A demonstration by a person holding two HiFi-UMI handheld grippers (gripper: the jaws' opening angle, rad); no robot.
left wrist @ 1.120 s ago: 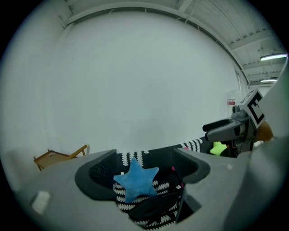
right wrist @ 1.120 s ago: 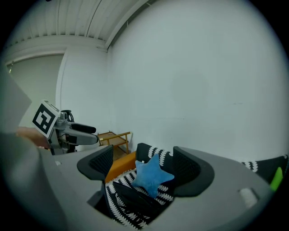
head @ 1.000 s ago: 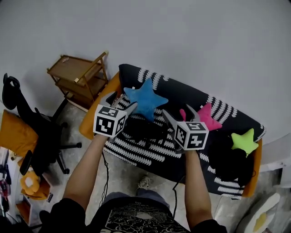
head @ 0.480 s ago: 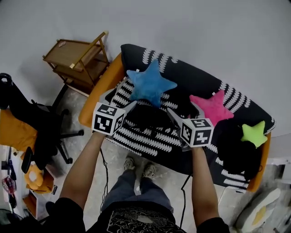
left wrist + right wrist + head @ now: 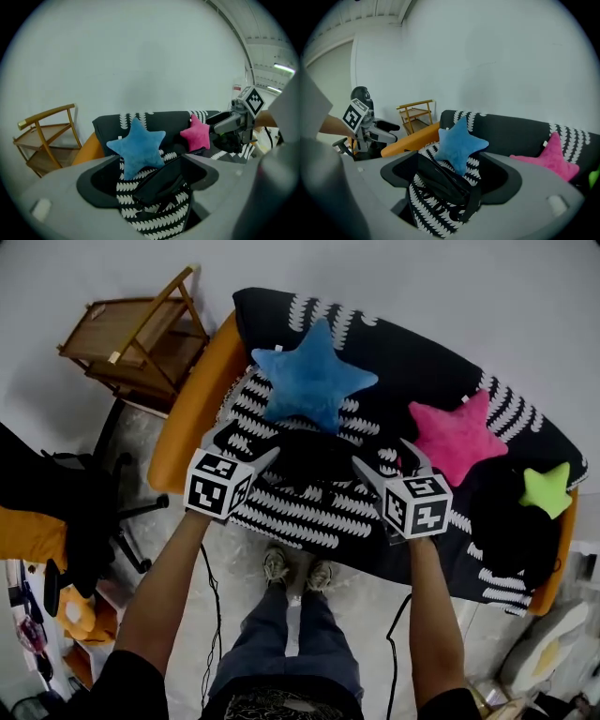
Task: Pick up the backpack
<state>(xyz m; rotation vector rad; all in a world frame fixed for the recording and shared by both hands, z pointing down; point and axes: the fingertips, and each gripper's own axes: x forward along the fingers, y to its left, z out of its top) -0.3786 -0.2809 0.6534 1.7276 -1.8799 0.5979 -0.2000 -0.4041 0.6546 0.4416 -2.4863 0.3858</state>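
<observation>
1. Plainly, the backpack (image 5: pixel 314 457) lies flat on the seat of the sofa (image 5: pixel 412 338), just in front of the blue star cushion (image 5: pixel 312 379) and left of the pink star cushion (image 5: pixel 459 437). Nothing rests on it, so it looks free to be taken from above.
2. The left gripper (image 5: pixel 246 448) and the right gripper (image 5: pixel 387 463) hang one to each side of it, both pointed inward at the dark bundle. I judge this a flanking approach, so that either can close on a strap or fold.
3. Both pairs of jaws stand wide apart and hold nothing. Each gripper view shows the backpack framed in the gap, beyond the tips and not touched by them.
4. Against the picture from a second ago, the person has stepped up to the sofa — the shoes (image 5: pixel 275 565) now stand at its front edge.
5. The grippers have moved in with that step. The left one then overlapped the blue star cushion, which now shows whole beyond it — the backpack itself has kept its place on the seat.
</observation>
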